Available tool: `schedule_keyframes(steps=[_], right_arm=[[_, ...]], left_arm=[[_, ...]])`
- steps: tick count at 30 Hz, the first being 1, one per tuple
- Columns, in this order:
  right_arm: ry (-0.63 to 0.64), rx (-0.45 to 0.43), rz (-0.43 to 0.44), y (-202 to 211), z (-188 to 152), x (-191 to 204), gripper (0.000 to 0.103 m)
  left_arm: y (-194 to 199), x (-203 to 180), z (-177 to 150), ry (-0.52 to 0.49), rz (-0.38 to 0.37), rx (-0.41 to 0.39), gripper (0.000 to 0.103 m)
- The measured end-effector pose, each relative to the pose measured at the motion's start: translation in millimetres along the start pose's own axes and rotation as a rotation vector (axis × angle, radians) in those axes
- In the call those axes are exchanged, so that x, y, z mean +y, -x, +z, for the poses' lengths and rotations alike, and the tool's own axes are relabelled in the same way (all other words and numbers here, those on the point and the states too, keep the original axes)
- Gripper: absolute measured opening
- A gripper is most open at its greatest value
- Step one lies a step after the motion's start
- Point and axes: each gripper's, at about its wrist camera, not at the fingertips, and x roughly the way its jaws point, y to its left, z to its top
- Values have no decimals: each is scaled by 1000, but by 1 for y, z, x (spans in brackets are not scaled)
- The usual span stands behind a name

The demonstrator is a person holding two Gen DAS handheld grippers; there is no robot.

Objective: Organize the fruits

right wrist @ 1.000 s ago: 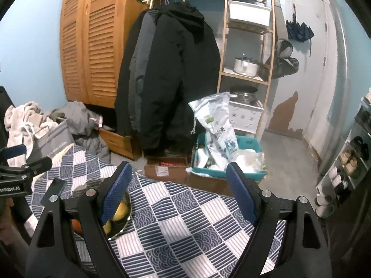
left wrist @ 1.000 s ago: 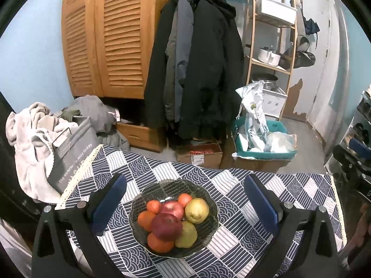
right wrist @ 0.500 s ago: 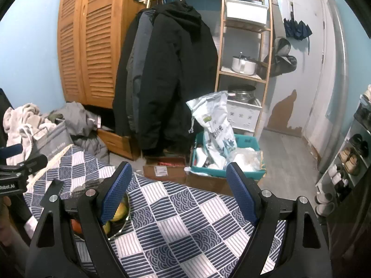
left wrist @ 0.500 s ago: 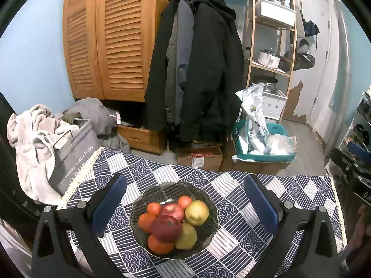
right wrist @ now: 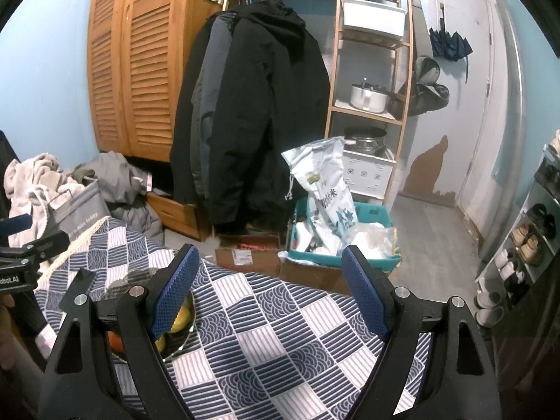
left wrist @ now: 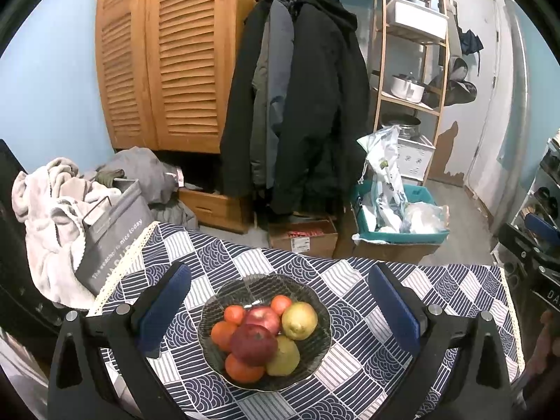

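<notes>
Both claws hang open above the worktop point(left wrist: 367, 367).
The left claw point(left wrist: 280, 301) frames the fruit bowl point(left wrist: 315, 343); the right claw point(right wrist: 269, 290) holds nothing. The grey bag point(left wrist: 115, 241) reads "nice today".

The tablecloth point(left wrist: 353, 360) has dark blue and white squares with stripes and wavy scales, and a cream lace edge. The bowl point(left wrist: 316, 341) is dark glass. In it are two red apples point(left wrist: 253, 344), small orange oranges point(left wrist: 224, 334) and a yellow lemon point(left wrist: 300, 320). The finger pads point(left wrist: 164, 309) are blue on black arms. The wall point(left wrist: 52, 80) is light blue, and the coats point(left wrist: 315, 105) are black.
</notes>
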Motion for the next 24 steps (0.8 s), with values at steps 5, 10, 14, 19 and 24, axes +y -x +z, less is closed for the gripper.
schedule_keyframes(steps=[5, 10, 14, 19, 24], right_arm=[[0, -1, 0, 0, 0, 0, 82], [0, 0, 0, 0, 0, 0, 82], [1, 0, 0, 0, 0, 0, 82], [0, -1, 0, 0, 0, 0, 82], [0, 0, 0, 0, 0, 0, 82]], left_arm=[[0, 1, 0, -1, 2, 2, 102], [0, 2, 0, -3, 3, 4, 102], [0, 4, 0, -1, 1, 9, 102], [-1, 5, -1, -7, 8, 7, 102], [-1, 7, -1, -8, 12, 10, 102]])
